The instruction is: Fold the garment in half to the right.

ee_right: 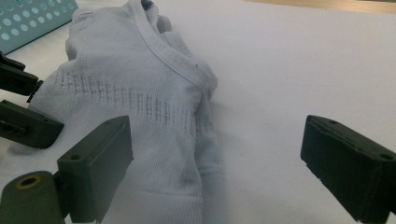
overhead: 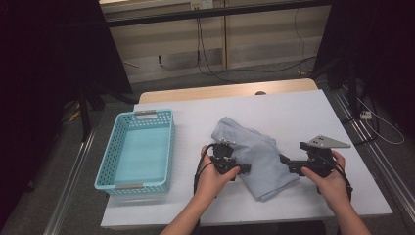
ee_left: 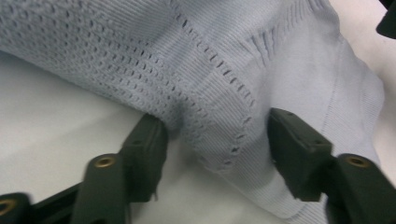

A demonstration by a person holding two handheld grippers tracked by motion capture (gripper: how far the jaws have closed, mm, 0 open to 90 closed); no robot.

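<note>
A pale blue knitted garment lies crumpled on the white table, right of centre. My left gripper lies at its left edge. In the left gripper view its jaws straddle a fold of the openwork knit; the left jaw touches the cloth's edge, with no clear pinch. My right gripper is at the garment's right side. In the right gripper view it stands wide open, the garment reaching in past the left jaw. The left gripper shows there at the far left.
A light blue perforated plastic basket stands empty on the table's left part, and its corner shows in the right gripper view. Bare white tabletop lies behind and right of the garment. Cables run across the floor beyond the table.
</note>
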